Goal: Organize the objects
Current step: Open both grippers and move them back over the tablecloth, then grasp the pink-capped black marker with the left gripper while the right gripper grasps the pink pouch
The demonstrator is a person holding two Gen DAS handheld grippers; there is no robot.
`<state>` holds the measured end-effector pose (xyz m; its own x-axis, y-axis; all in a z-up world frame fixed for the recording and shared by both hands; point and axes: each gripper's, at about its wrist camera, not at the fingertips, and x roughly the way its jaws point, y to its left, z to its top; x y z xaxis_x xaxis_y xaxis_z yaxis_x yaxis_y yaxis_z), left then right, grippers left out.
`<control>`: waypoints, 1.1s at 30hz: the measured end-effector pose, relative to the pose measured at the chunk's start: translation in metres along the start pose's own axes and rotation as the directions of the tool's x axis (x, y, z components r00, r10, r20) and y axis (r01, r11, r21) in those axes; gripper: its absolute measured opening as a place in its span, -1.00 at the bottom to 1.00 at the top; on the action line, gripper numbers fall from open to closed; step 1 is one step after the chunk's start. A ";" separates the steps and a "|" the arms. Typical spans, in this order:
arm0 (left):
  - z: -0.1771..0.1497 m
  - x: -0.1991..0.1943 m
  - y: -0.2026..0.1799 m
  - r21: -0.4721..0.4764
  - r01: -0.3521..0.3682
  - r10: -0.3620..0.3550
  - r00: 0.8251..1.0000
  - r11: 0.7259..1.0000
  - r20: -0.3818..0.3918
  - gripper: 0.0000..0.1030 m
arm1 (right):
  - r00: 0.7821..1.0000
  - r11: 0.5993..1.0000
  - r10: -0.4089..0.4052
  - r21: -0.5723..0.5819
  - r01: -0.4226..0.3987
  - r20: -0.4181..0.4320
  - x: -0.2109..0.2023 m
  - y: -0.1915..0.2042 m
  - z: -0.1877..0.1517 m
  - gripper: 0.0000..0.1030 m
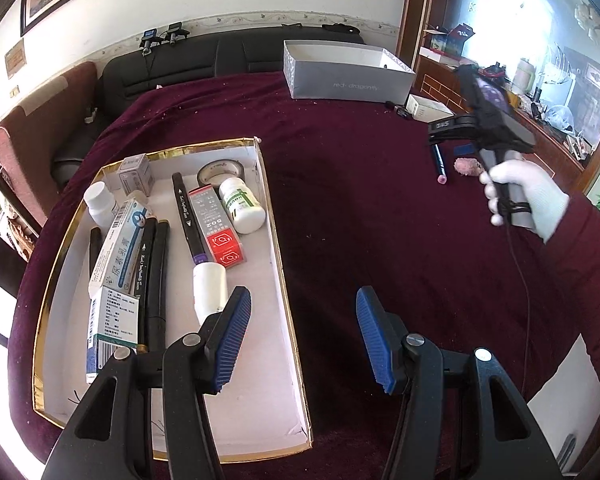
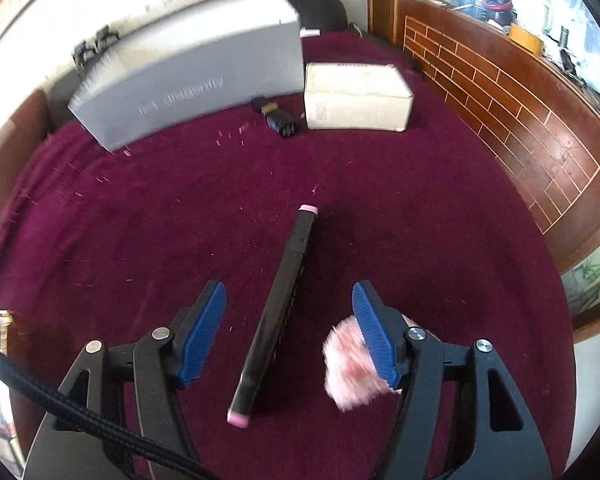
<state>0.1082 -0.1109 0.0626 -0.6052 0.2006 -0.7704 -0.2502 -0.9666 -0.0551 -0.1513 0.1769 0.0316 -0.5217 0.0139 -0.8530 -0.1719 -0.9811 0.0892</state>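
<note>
Downward, right tongs (image 2: 288, 324) straddle the pink-capped marker (image 2: 278, 304), untouching

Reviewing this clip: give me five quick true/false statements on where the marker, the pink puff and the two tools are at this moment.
1. The black marker with pink ends lies on the maroon cloth between the right tool's fingers. True.
2. The right tool is clamped on the marker. False: its fingers stand apart, clear of the marker on both sides.
3. The pink puff sits inside the gold-rimmed tray. False: it lies on the cloth beside the right tool's right finger.
4. The left tool holds nothing. True.
5. The grey box stands inside the tray. False: it stands on the cloth, apart from the tray.
</note>
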 end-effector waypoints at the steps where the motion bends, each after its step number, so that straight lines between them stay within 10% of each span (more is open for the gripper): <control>1: 0.000 0.000 0.000 -0.001 0.000 0.000 1.000 1.000 -0.001 -0.05 | 1.000 1.000 -0.016 -0.007 0.016 -0.015 0.007 0.001 -0.002 0.11; 8: 0.003 0.010 0.005 -0.035 0.019 -0.020 0.999 0.999 -0.025 -0.05 | 0.990 0.992 0.101 -0.062 -0.107 -0.098 0.007 0.027 -0.017 -0.55; 16: 0.008 0.025 0.004 -0.061 0.059 -0.062 0.997 0.996 -0.055 -0.05 | 0.856 0.877 0.444 -0.068 -0.476 -0.266 -0.033 0.054 -0.075 -0.56; 18: 0.012 0.027 0.002 -0.067 0.073 -0.077 0.995 0.995 -0.056 -0.05 | 0.886 0.890 0.429 -0.084 -0.448 -0.176 -0.055 0.035 -0.069 -0.46; 21: 0.027 0.032 -0.002 -0.084 0.107 -0.111 0.993 0.991 -0.050 -0.05 | 0.958 0.954 0.288 -0.077 -0.288 -0.014 -0.080 -0.005 -0.056 0.33; 28: 0.088 0.068 -0.033 -0.045 0.077 -0.077 0.997 0.996 0.007 0.02 | 0.995 0.989 0.095 0.108 -0.099 0.043 -0.071 -0.093 -0.061 0.36; 33: 0.121 0.110 -0.054 -0.029 0.092 -0.093 0.996 0.995 -0.011 0.02 | 0.993 0.980 0.112 0.160 -0.117 0.034 -0.049 -0.105 -0.062 0.36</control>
<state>-0.0357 -0.0172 0.0579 -0.5713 0.2874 -0.7688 -0.2828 -0.9483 -0.1443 -0.0561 0.2670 0.0324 -0.5662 -0.0899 -0.8193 -0.2411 -0.9325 0.2689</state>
